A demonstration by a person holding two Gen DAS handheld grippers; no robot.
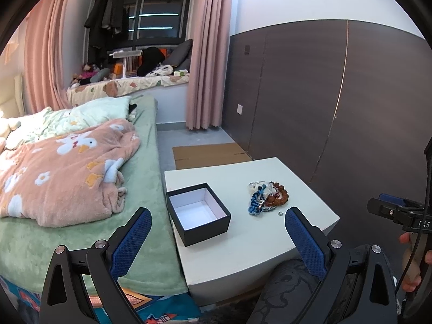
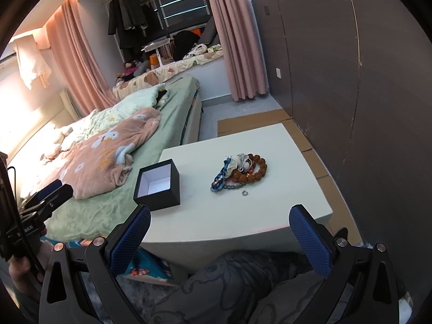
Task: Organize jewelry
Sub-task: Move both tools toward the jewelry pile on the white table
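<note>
Hovering short of tabletop [image 2: 243, 216] near edge, both tools released, empty. Jewelry pile [image 2: 239, 171] sits mid-tabletop toward right edge, ring [image 2: 245, 193] loose just beside it; box [image 2: 156, 186] at left edge. Right tool [image 2: 220, 239] nearer pile, left tool [image 1: 216, 237] nearer box.

Both wrist views look forward and down from the near edge of the desk [image 1: 270, 248], at middle range. Left view sits nearer the bed [image 1: 81, 189]. Shared: desk, bed, curtained window [image 2: 183, 2].
</note>
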